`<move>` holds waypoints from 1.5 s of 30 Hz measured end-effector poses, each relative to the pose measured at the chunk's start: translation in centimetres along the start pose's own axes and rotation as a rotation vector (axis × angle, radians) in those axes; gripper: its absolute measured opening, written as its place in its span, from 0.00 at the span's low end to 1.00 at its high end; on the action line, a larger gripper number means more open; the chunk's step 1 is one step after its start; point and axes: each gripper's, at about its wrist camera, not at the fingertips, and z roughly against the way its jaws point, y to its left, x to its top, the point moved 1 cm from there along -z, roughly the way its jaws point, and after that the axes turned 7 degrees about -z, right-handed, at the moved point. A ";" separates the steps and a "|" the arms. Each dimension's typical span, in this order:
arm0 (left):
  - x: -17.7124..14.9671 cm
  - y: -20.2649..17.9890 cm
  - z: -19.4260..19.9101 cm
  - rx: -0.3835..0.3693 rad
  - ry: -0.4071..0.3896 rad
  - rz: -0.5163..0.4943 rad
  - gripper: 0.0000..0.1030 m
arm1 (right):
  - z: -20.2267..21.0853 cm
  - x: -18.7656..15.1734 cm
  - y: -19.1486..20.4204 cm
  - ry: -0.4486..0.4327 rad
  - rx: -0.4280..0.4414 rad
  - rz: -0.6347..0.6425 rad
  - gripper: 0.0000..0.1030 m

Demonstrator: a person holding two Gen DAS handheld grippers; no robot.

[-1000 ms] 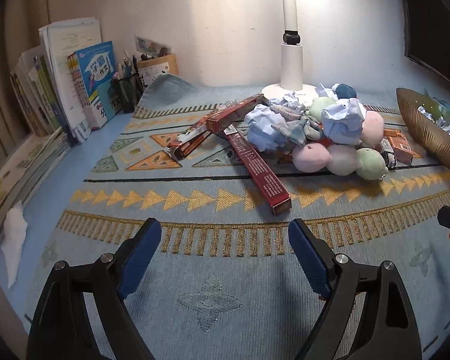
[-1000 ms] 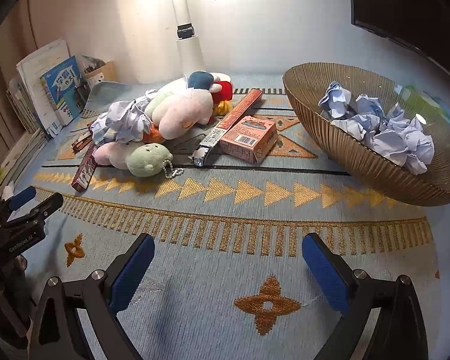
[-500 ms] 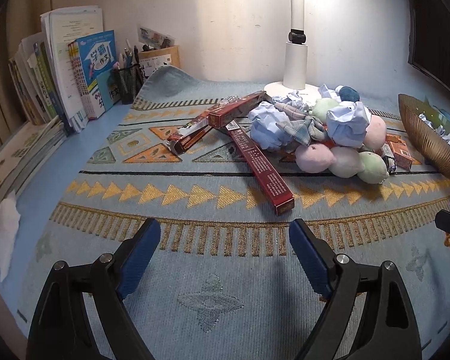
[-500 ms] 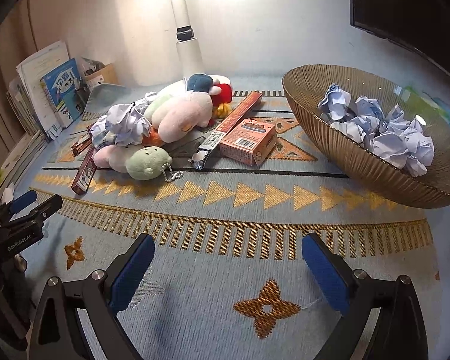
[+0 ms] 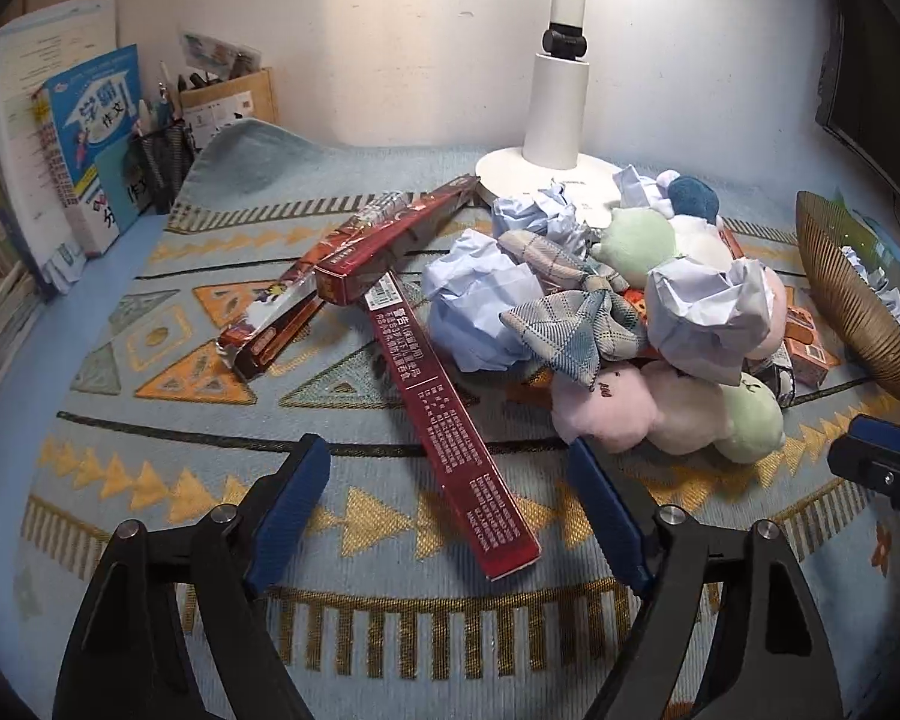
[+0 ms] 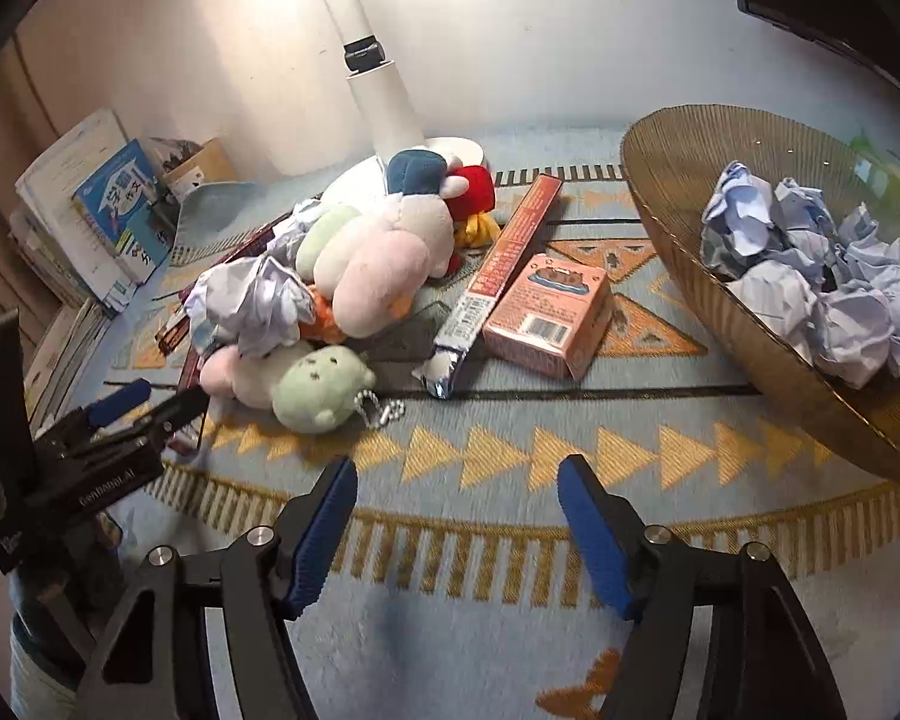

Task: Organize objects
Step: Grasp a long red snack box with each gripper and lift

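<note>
A heap of plush toys (image 5: 600, 414), crumpled paper balls (image 5: 480, 306) and a plaid cloth (image 5: 570, 318) lies on the patterned mat. A long dark red box (image 5: 444, 420) points out of the heap toward me. Its near end lies between the jaws of my left gripper (image 5: 445, 456), which are closing; the pads are clear of it. My right gripper (image 6: 457, 471) hovers over bare mat in front of a green plush (image 6: 321, 384) and a pink box (image 6: 549, 315); its jaws are closing on nothing. A golden bowl (image 6: 720, 300) at the right holds crumpled paper (image 6: 810, 276).
A white lamp (image 5: 561, 90) stands behind the heap. Books (image 5: 84, 144) and a pen holder (image 5: 162, 162) line the left wall. Another red box (image 5: 384, 246) and a long orange box (image 6: 510, 252) lie by the heap. A dark screen (image 5: 870, 60) hangs at the right.
Both grippers have moved forward toward the heap. The left one now straddles the near end of the long red box. The right jaws have narrowed markedly, the left slightly.
</note>
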 end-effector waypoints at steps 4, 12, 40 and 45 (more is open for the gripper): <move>-0.1 0.6 -1.2 -0.048 0.046 0.031 0.56 | -2.9 1.6 0.6 0.029 -0.020 -0.055 0.51; -0.2 0.8 -1.2 -0.019 0.033 0.027 0.31 | -5.1 4.3 1.2 -0.061 -0.105 -0.082 0.39; -8.2 2.1 6.5 -0.115 0.047 0.071 0.33 | 4.4 -8.2 -0.1 -0.004 -0.070 0.081 0.57; -7.9 1.2 6.1 -0.068 0.032 0.047 0.30 | 3.6 -7.4 -0.6 -0.023 -0.054 0.019 0.47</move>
